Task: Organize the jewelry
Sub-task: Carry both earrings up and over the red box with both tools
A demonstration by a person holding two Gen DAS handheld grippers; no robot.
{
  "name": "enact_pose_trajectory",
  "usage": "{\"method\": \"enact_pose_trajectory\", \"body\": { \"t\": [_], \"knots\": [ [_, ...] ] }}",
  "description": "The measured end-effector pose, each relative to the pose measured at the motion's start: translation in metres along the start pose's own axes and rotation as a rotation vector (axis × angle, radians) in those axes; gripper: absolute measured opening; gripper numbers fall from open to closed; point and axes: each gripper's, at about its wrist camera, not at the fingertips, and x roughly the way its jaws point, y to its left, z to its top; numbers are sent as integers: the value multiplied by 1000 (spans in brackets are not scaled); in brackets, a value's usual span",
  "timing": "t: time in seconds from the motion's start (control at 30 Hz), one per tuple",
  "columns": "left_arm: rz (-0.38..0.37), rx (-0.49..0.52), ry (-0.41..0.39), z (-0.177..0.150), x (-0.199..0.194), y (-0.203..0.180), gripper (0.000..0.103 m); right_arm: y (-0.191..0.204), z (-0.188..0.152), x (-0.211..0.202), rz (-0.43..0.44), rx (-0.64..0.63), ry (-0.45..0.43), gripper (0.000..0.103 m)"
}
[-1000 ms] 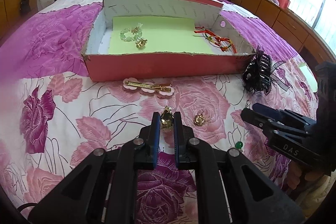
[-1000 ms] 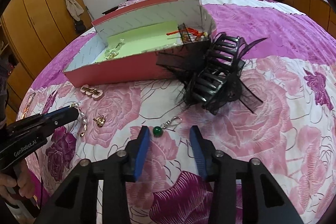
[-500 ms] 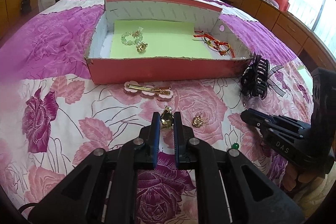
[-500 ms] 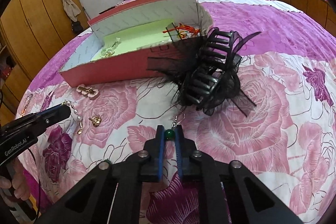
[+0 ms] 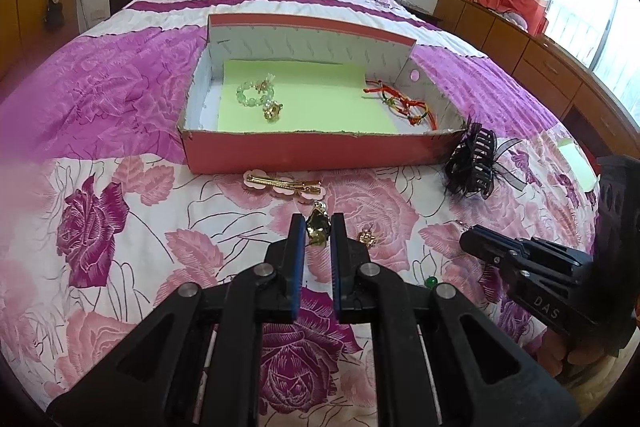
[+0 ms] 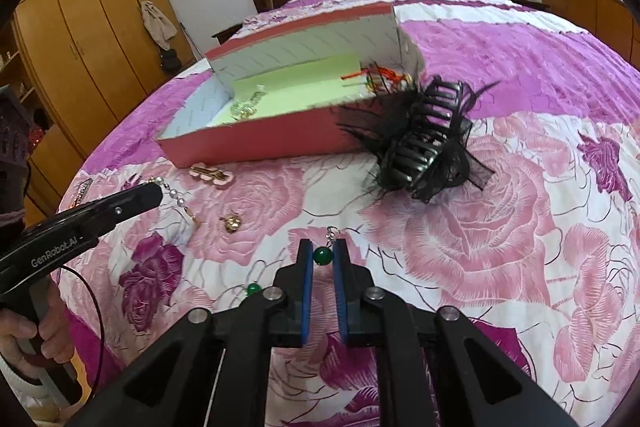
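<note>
Left wrist view: the left gripper (image 5: 318,227) is closed on a gold-and-dark earring (image 5: 318,225), held above the bedspread (image 5: 120,211) in front of the red box (image 5: 312,151). A small ornament gripped near the tips may slip out in transit.

Right wrist view: the right gripper (image 6: 323,254), jaws just closed, pinches a green bead earring (image 6: 322,255) with its hook protruding forward. The round bead may squirt out; its mate (image 6: 253,289) lies alongside.
</note>
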Motion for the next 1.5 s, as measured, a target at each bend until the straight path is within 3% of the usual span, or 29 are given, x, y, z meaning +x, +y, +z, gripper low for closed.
{"method": "enact_pose_trajectory", "body": {
  "t": [0.7, 1.5],
  "knots": [
    [-4, 23, -126, 9, -41, -8, 4, 18, 9, -51, -1, -45, -164, 11],
    [-6, 42, -254, 47, -41, -15, 4, 29, 49, -52, -37, -149, -309, 11]
  ]
}}
